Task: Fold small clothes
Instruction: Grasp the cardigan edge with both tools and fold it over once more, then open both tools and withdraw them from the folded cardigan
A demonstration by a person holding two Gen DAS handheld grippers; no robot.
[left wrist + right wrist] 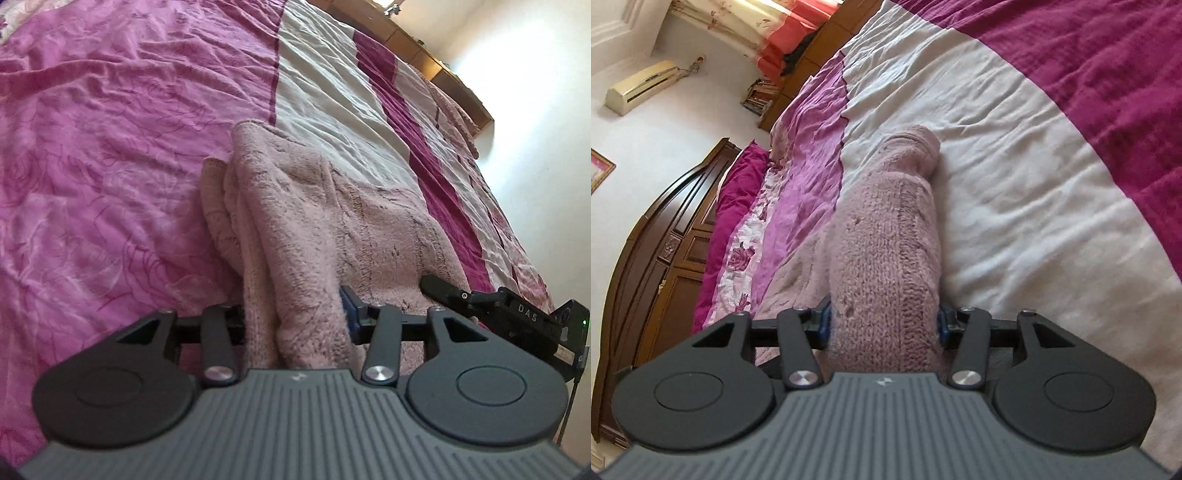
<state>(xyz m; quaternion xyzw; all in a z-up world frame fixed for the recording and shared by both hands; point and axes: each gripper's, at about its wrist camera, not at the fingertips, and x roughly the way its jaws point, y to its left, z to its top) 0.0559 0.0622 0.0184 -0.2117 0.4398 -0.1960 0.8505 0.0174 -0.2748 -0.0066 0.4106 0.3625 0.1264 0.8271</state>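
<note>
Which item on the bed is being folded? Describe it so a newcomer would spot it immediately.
Start from the bed cover with its pink, white and magenta bands. On the white band, by its border with the pink, lies a pale pink knitted garment, folded into a long bundle. It is the only fuzzy knit piece; everything around it is smooth, wrinkled sheet.

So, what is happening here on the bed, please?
A person is folding a pink knitted garment on a bed with a pink, white and magenta cover, using a hand-held gripper in each hand. The left gripper and the right gripper each have a thick bunch of the knit between their fingers. The garment is already folded into layers and lies along the white stripe. Whether the pads press on it is hard to tell.
</note>
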